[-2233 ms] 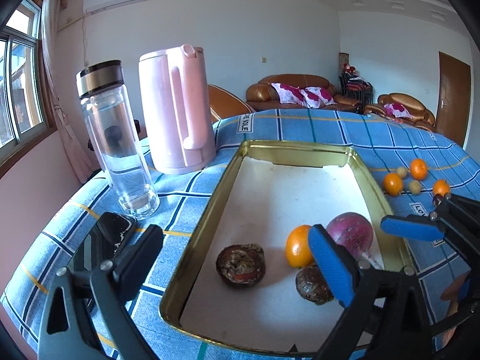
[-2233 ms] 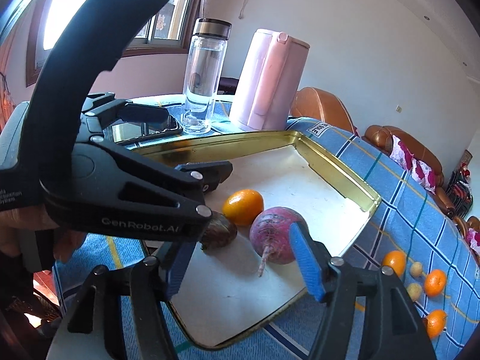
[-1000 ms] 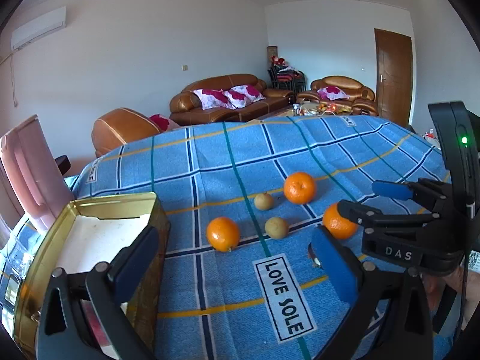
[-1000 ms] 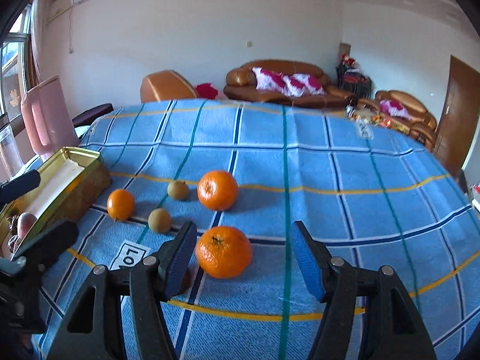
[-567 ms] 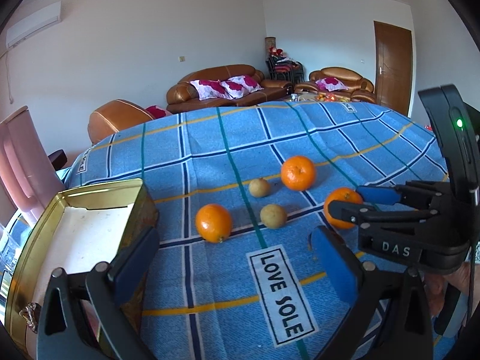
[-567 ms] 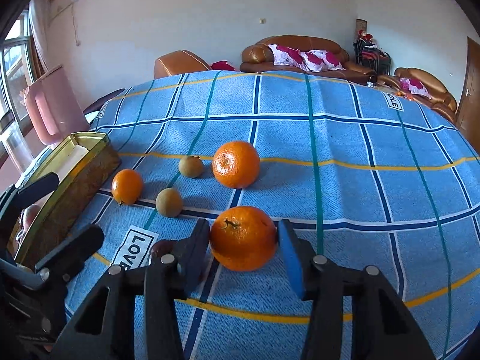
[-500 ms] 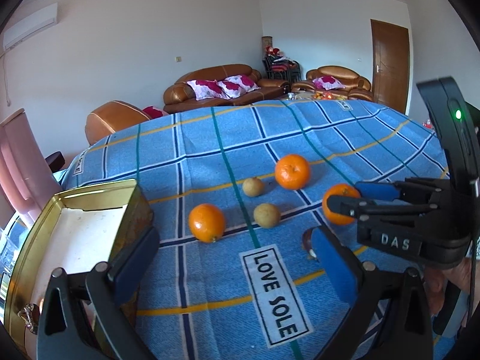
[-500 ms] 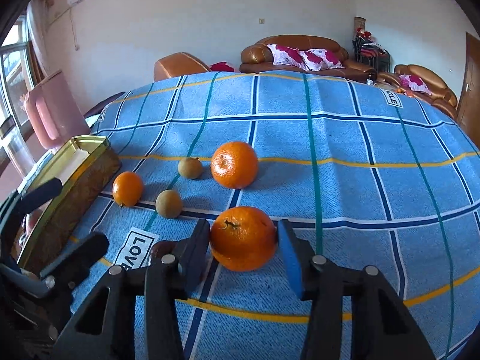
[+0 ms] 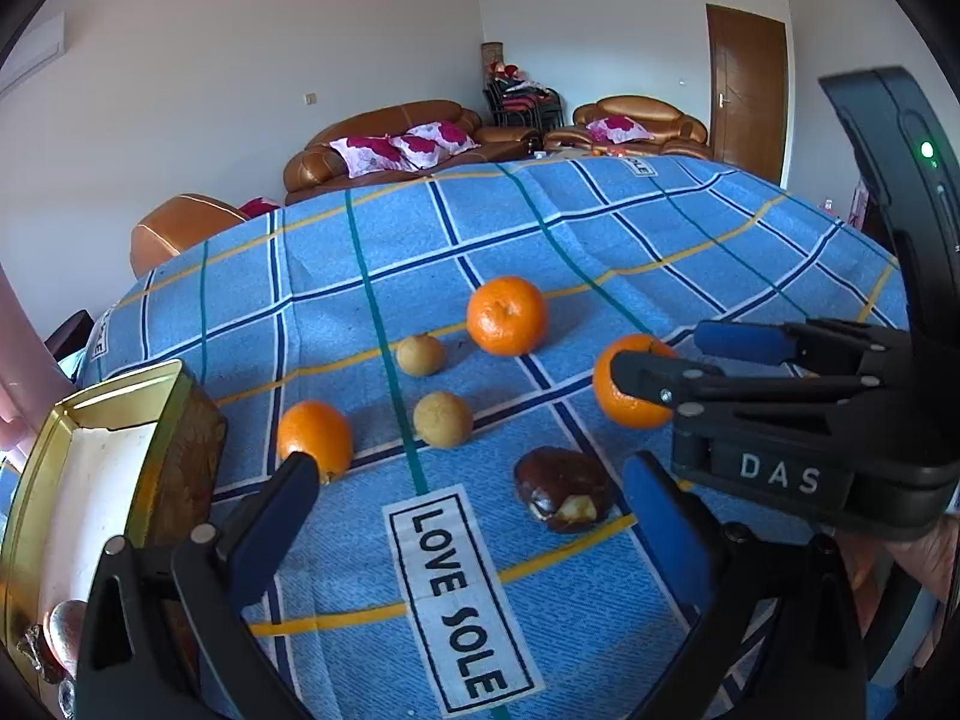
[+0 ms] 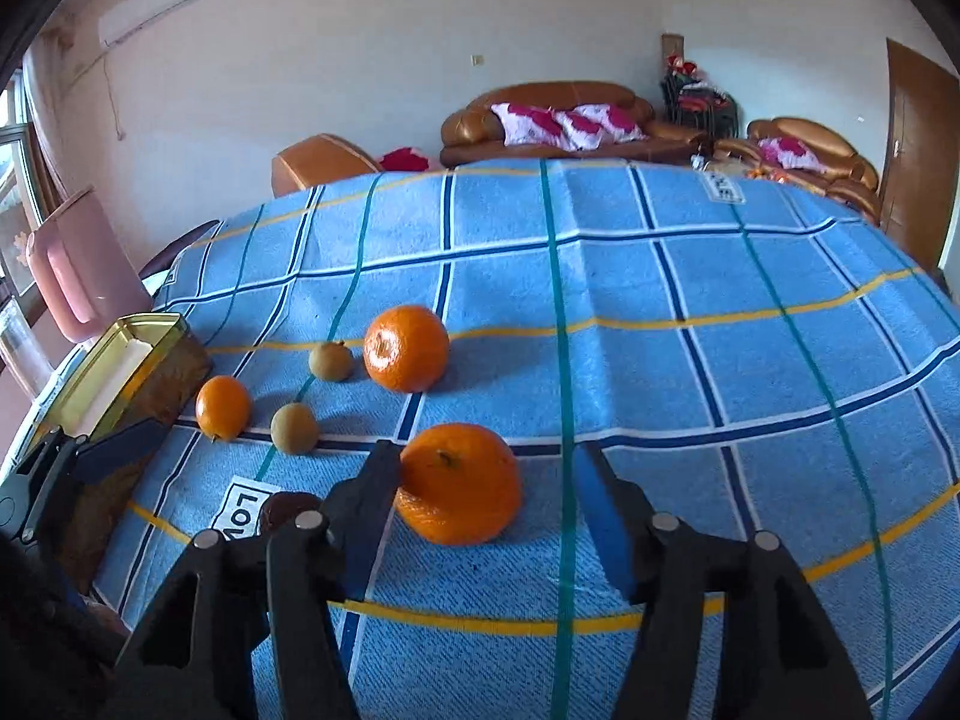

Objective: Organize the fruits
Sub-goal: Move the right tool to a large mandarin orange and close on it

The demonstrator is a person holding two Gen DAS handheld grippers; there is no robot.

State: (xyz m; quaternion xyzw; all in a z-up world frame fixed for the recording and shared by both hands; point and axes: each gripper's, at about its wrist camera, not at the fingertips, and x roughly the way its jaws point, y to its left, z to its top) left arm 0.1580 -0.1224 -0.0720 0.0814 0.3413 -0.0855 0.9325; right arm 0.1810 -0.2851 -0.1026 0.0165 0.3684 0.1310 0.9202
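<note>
Currently right gripper (image 10: 480, 504) fingers half-open, just reopened, left pad touching mandarin (image 10: 459, 483), no grip; it may roll. Left gripper (image 9: 465, 495) wide, empty.

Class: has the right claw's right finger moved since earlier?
Yes. The right claw has just been opening: its right finger moved rightward, off the round orange fruit, across the teal stripe.

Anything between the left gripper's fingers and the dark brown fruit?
Nothing: only bare blue cloth with its LOVE SOLE label lies between the left gripper and the dark brown fruit, per left wrist view.
</note>
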